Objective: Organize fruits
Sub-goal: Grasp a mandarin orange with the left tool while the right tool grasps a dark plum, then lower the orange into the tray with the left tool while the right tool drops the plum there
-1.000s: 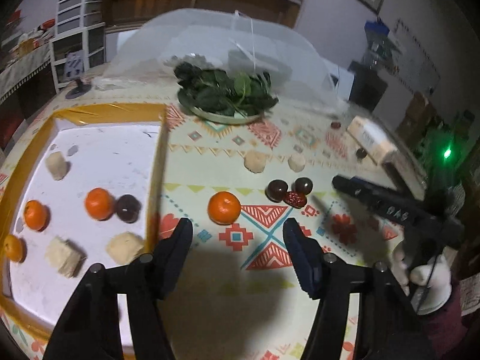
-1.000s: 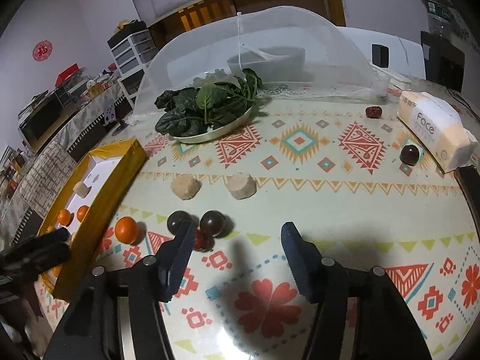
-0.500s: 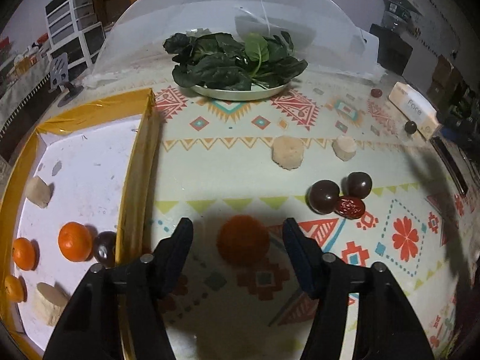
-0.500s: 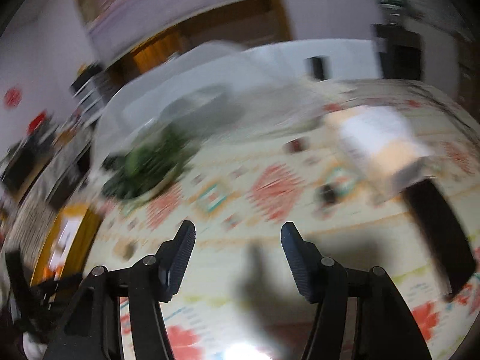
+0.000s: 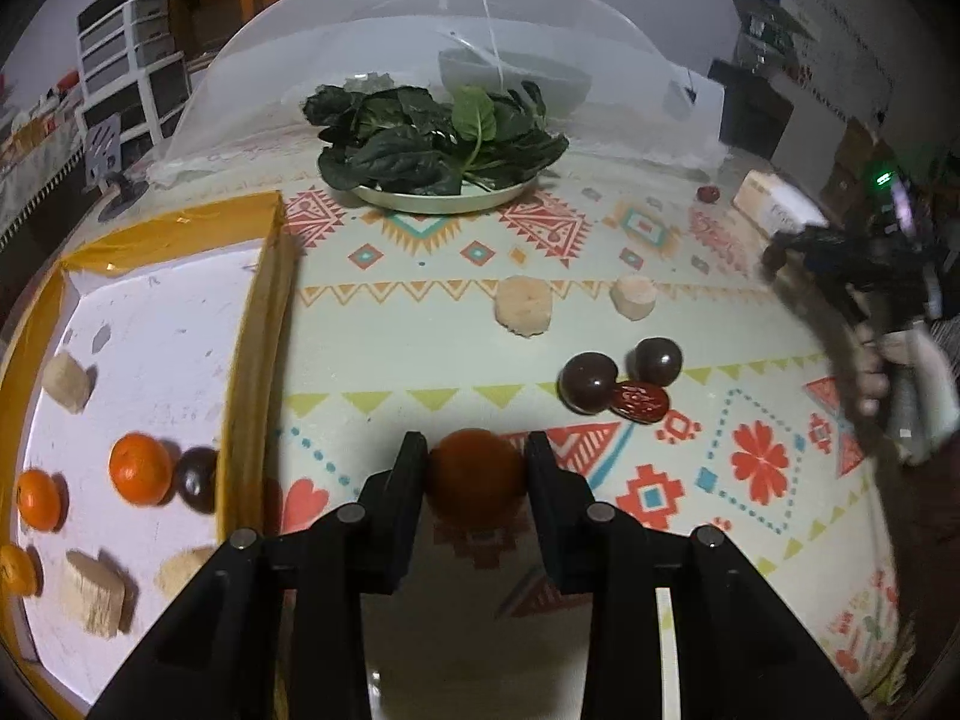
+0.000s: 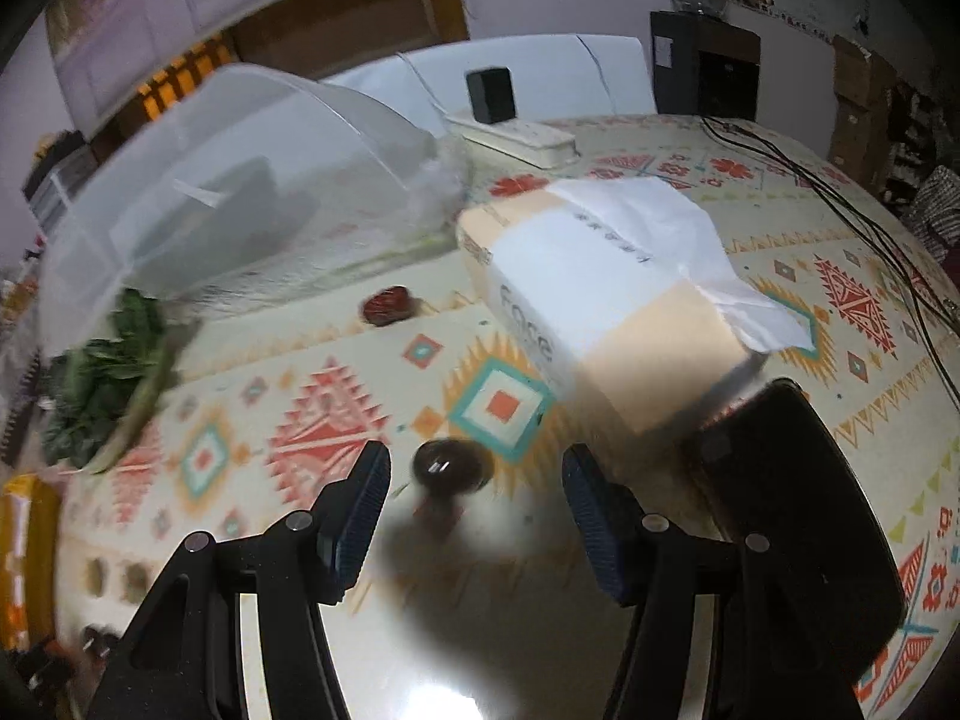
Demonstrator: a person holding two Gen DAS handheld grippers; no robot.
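My left gripper (image 5: 475,468) is shut on an orange mandarin (image 5: 475,477) on the patterned tablecloth. To its left lies the yellow-rimmed white tray (image 5: 258,324) with several mandarins, pale chunks and a dark round fruit (image 5: 197,478). Two dark round fruits (image 5: 588,380) and a red date (image 5: 643,401) lie ahead right, with two pale chunks (image 5: 523,313) beyond. My right gripper (image 6: 477,480) is open, with a dark round fruit (image 6: 447,468) between its fingers. A red date (image 6: 389,306) lies further ahead.
A plate of green leaves (image 5: 438,144) stands before a clear mesh food cover (image 5: 420,30). A tissue pack (image 6: 606,288) lies right of the dark fruit, a black object (image 6: 798,510) beside it. Cables (image 6: 840,192) run at far right.
My left gripper has moved forward and closed on the mandarin. My right gripper has swung right, from the middle fruits to the dark fruit by the tissue pack.
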